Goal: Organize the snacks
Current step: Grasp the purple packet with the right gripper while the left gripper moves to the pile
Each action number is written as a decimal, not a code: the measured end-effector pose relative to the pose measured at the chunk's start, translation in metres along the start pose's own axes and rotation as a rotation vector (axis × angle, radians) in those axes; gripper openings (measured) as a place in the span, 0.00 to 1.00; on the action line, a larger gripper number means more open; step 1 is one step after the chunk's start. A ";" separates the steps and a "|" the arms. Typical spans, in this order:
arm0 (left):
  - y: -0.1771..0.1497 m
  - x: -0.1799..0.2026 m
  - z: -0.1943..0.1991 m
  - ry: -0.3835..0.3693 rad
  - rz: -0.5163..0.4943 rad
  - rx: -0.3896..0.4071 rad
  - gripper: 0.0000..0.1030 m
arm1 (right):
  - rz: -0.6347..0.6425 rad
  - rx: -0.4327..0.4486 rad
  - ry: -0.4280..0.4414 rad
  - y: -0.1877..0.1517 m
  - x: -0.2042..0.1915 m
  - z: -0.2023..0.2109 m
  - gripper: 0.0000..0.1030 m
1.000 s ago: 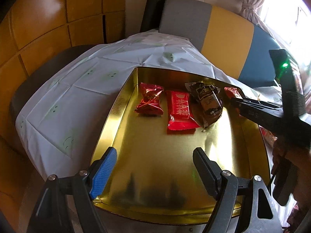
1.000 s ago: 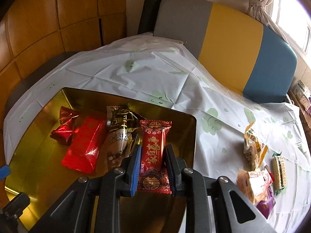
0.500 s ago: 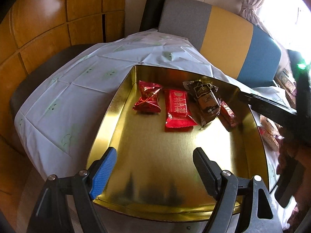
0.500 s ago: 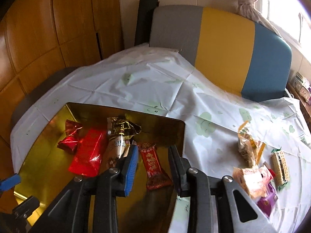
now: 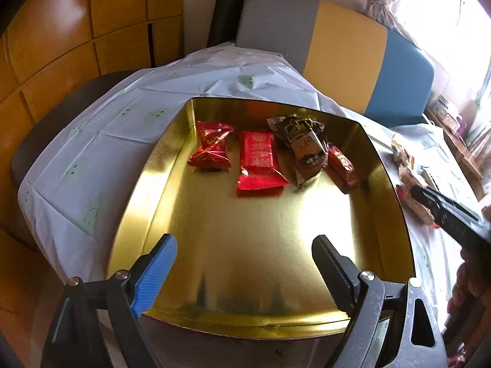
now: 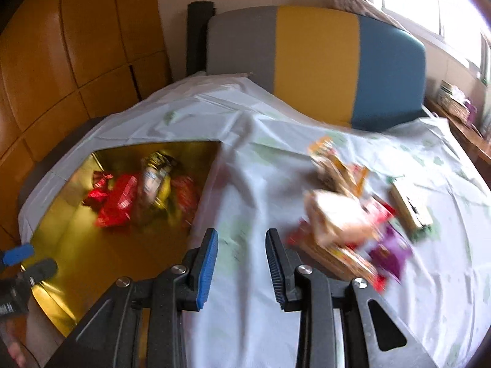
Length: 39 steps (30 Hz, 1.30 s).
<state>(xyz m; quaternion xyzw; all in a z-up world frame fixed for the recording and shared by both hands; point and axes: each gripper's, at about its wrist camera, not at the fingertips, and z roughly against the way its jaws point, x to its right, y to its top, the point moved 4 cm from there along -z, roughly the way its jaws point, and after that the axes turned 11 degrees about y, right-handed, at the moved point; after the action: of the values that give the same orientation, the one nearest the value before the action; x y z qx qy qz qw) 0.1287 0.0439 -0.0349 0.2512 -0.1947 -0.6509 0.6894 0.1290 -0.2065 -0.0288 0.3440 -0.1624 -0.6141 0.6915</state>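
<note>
A gold tray (image 5: 245,260) holds a row of snacks at its far side: a red candy packet (image 5: 211,150), a flat red packet (image 5: 257,159), a brown packet (image 5: 307,147) and a narrow red packet (image 5: 342,164). My left gripper (image 5: 244,263) is open and empty over the tray's near part. My right gripper (image 6: 242,260) is open and empty above the white tablecloth, between the tray (image 6: 76,245) and a pile of loose snacks (image 6: 346,224). The right wrist view is blurred.
The white tablecloth (image 6: 260,153) covers the table. A chair back in grey, yellow and blue (image 6: 316,67) stands behind it. Wooden wall panels (image 5: 76,30) are at the left. A green-edged snack (image 6: 411,208) lies at the pile's right.
My right gripper opened, left the narrow red packet in the tray beside the brown one, and moved right out of the tray toward the loose pile. The left gripper stayed put.
</note>
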 end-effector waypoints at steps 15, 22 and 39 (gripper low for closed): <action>-0.021 0.055 0.017 -0.085 -0.122 -0.017 0.87 | -0.161 -0.016 -0.044 -0.070 0.092 0.037 0.32; -0.028 0.077 0.031 -0.087 -0.188 0.001 0.87 | -0.086 -0.014 0.019 -0.019 0.098 0.016 0.32; -0.034 0.107 0.037 -0.092 -0.253 0.002 0.87 | -0.135 0.040 0.104 -0.058 0.087 0.042 0.38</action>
<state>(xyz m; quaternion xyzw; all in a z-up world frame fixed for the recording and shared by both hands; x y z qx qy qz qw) 0.0875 -0.0666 -0.0317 0.2443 -0.1935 -0.7434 0.5918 0.0758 -0.3027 -0.0552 0.3994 -0.1148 -0.6372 0.6491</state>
